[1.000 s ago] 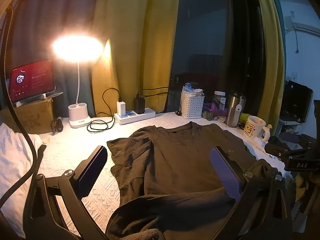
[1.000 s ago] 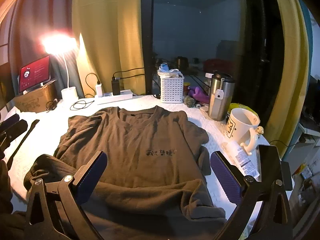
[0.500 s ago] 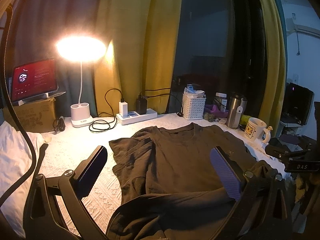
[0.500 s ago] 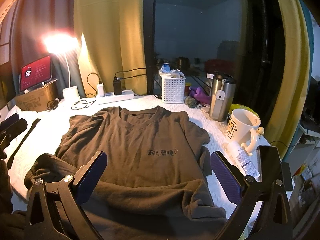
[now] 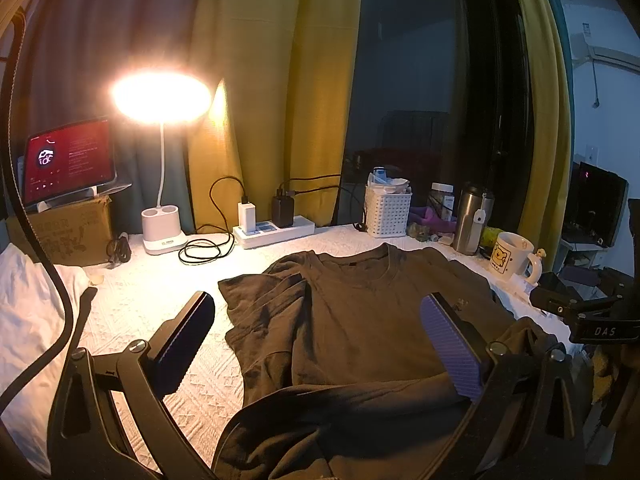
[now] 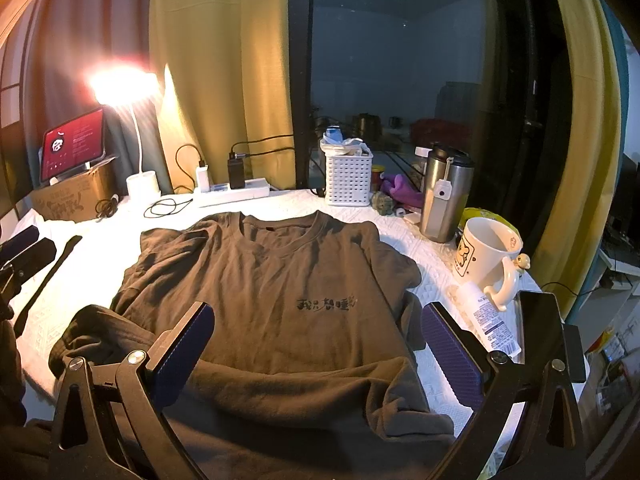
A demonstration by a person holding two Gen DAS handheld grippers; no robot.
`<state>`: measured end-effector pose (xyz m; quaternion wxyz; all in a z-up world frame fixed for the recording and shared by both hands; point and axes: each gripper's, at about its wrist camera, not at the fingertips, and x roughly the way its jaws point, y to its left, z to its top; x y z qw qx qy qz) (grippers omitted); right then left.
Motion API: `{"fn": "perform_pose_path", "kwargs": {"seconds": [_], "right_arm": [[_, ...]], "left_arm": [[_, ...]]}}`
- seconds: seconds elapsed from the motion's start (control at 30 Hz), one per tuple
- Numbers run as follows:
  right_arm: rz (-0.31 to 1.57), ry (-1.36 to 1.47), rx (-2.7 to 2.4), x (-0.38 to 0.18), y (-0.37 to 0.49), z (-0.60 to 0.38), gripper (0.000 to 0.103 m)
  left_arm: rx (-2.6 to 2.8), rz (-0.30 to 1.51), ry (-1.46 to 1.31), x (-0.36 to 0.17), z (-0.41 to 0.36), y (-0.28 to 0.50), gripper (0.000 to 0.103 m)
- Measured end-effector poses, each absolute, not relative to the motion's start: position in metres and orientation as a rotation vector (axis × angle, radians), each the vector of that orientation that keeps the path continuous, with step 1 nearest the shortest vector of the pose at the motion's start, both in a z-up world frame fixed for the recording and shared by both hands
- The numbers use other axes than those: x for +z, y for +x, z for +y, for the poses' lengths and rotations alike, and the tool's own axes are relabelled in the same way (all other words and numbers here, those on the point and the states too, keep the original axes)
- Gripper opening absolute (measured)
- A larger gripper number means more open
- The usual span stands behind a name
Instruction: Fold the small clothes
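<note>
- Lamp-lit white textured bedspread (image 6: 420, 256) before yellow curtains (image 5: 272, 92) and dark window glass.
- Left gripper (image 5: 316, 336): fingers spread wide, hovering above brown T-shirt (image 6: 272, 280), gripping nothing.
- Right gripper (image 6: 316, 340): likewise wide apart over the shirt's near hem (bunched, possibly folded back).
- Shirt lying front-up, collar toward the window, black print on chest.
- Beyond: white basket (image 6: 347, 178), steel tumbler (image 6: 446, 196), mug (image 6: 486, 254), power strip (image 5: 274, 232), lamp (image 5: 162, 98).

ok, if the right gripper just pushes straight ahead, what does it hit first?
Most likely the T-shirt: the open right gripper points across its chest print. The white basket lies beyond; height above the cloth is unclear.
</note>
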<state>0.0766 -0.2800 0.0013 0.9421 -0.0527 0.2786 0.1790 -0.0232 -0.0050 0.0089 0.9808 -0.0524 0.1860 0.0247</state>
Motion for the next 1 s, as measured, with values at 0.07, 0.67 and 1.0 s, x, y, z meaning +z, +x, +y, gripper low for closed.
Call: {"fn": "perform_pose_path", "kwargs": {"seconds": [0.07, 0.67, 1.0], "right_arm": [[0.569, -0.106, 0.364, 0.0011, 0.0767, -0.2796, 0.103], [0.568, -0.107, 0.364, 0.0002, 0.0762, -0.2798, 0.103], [0.568, -0.108, 0.364, -0.001, 0.0761, -0.2788, 0.103]], "left_arm": [[0.05, 0.376, -0.105, 0.0084, -0.0051, -0.0233, 0.102], [0.053, 0.385, -0.105, 0.0057, -0.0024, -0.0254, 0.102], [0.054, 0.388, -0.106, 0.0055, -0.0021, -0.0251, 0.102]]}}
